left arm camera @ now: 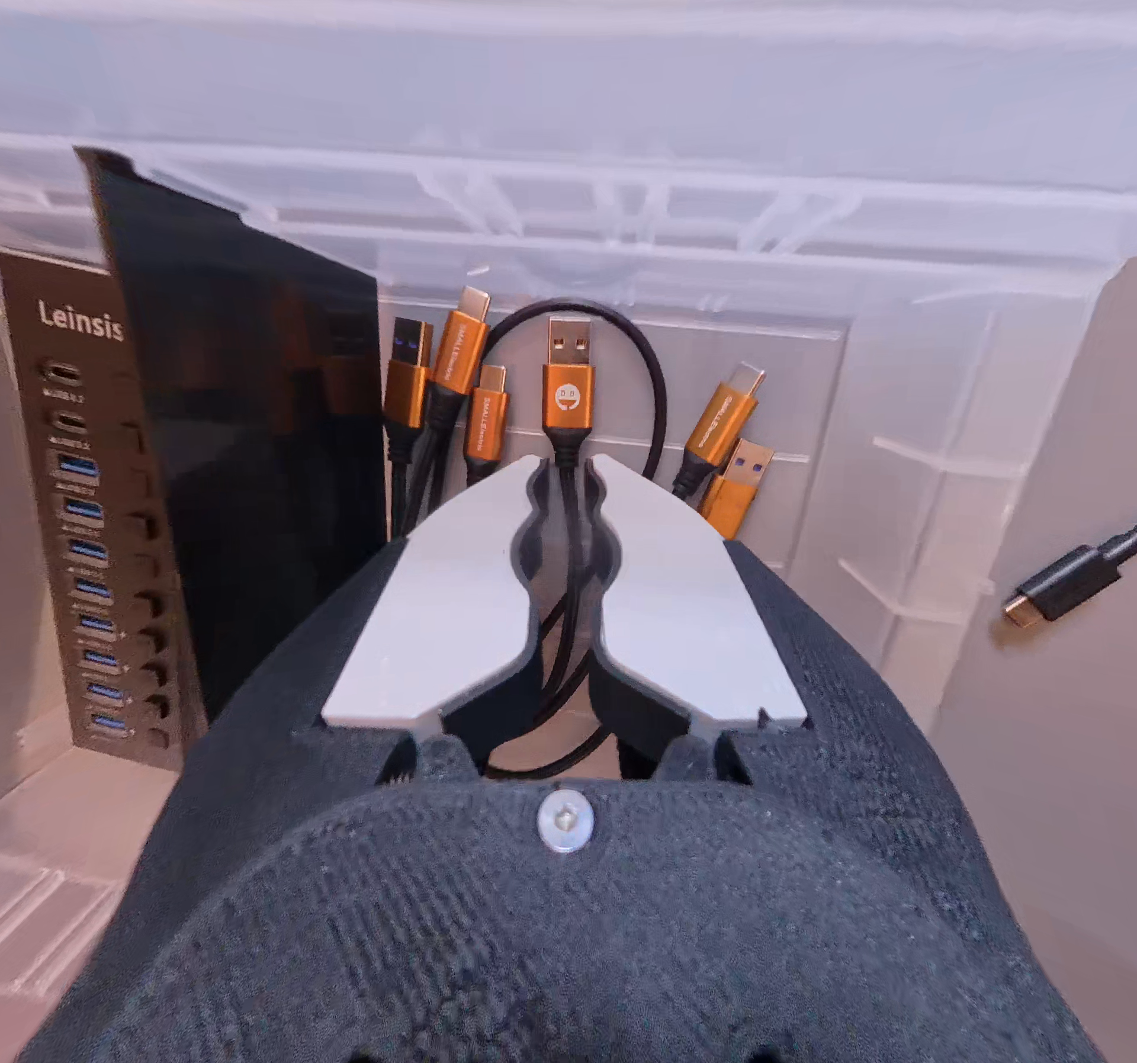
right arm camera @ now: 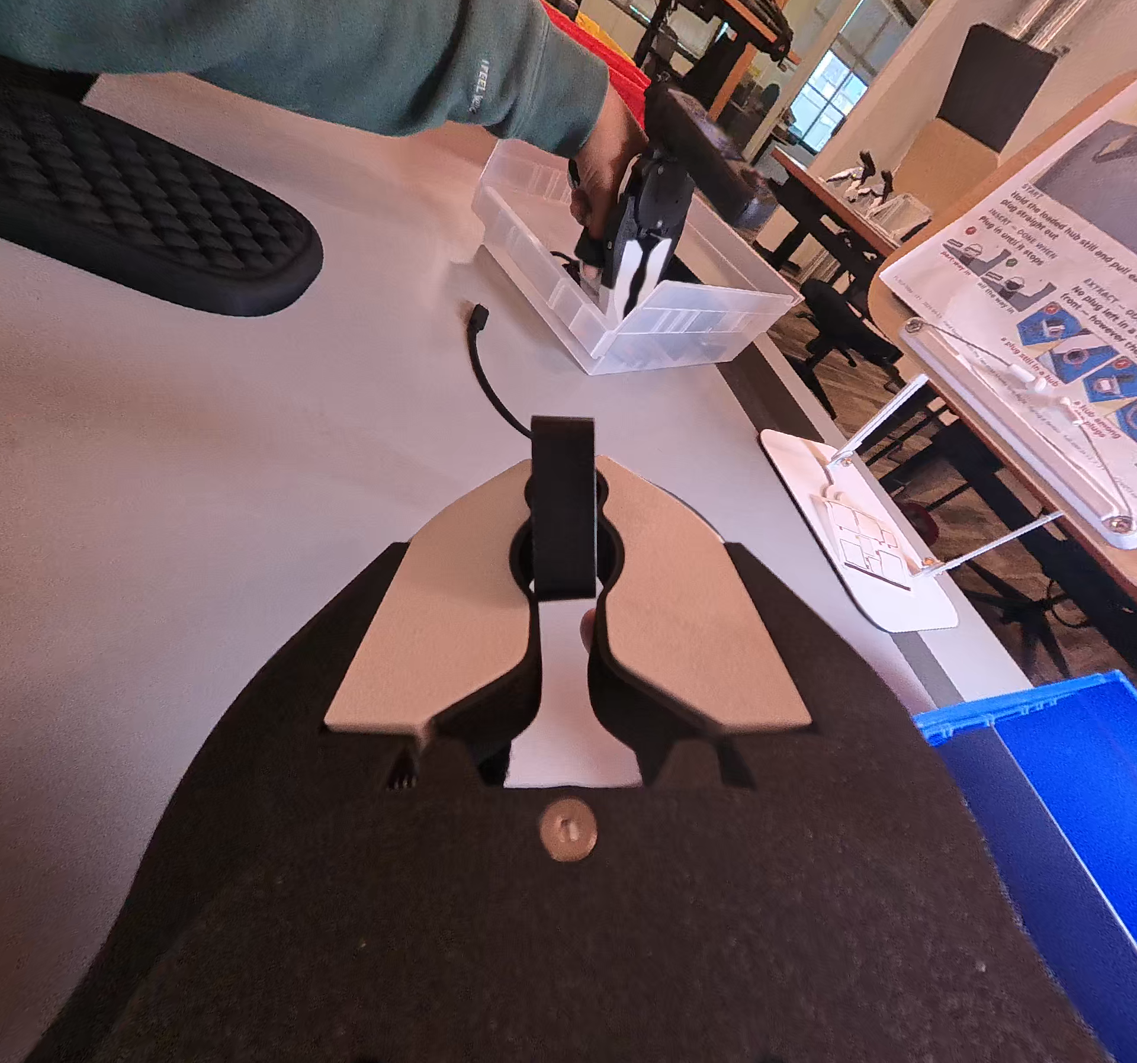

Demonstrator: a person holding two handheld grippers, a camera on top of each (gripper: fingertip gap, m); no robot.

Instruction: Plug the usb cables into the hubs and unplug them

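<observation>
Cables (left arm camera: 458,393) with orange plugs lie in clear bin (right arm camera: 695,320) beside tall hub (left arm camera: 98,541). Left gripper (left arm camera: 567,467) reaches into bin, jaws clamped on one cable (left arm camera: 567,393). Right gripper (right arm camera: 563,480) hovers over table (right arm camera: 215,449), jaws gripping black hub (right arm camera: 563,498).

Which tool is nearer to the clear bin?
Left. The left tool is down inside the clear bin, shut on an orange USB cable. The right tool holds a black hub over the table, apart from the bin.
</observation>
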